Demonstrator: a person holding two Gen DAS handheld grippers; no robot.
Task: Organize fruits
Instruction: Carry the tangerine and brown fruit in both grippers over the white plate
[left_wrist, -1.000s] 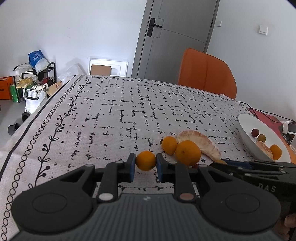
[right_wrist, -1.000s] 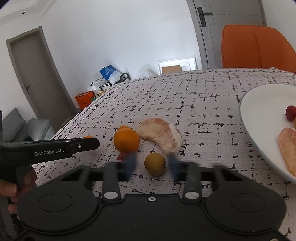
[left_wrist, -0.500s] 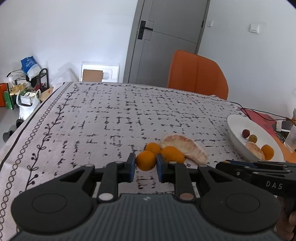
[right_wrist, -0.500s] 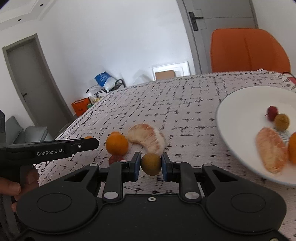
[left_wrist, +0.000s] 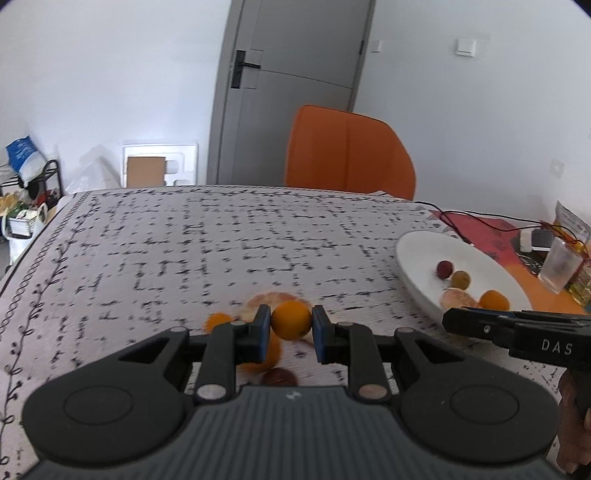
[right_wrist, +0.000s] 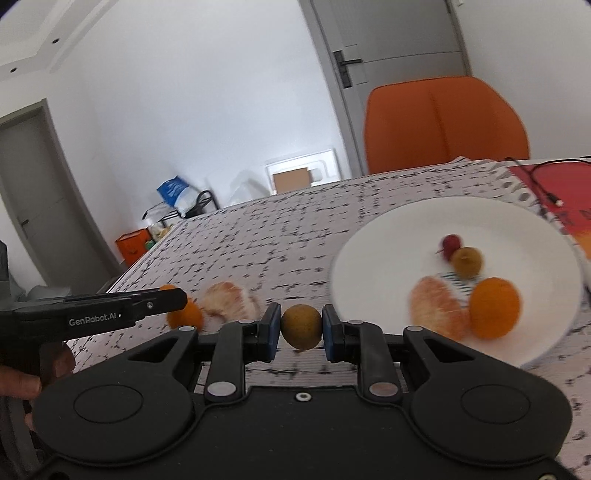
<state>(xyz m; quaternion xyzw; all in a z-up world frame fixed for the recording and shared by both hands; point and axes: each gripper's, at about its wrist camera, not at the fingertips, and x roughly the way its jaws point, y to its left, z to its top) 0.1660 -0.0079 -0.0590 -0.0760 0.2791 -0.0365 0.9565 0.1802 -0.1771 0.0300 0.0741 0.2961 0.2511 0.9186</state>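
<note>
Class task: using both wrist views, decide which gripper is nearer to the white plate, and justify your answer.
Right. The right gripper, holding a brownish fruit, sits beside the white plate. The left gripper, holding a small orange, is farther off to the plate's left.

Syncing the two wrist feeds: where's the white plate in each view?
Left wrist: white plate at the right edge, mid-height, right of the left gripper holding a small orange.
Right wrist: plate fills the right-centre, just beyond the right gripper holding a brown-yellow fruit.
Shared landmark: orange chair behind the table.
</note>
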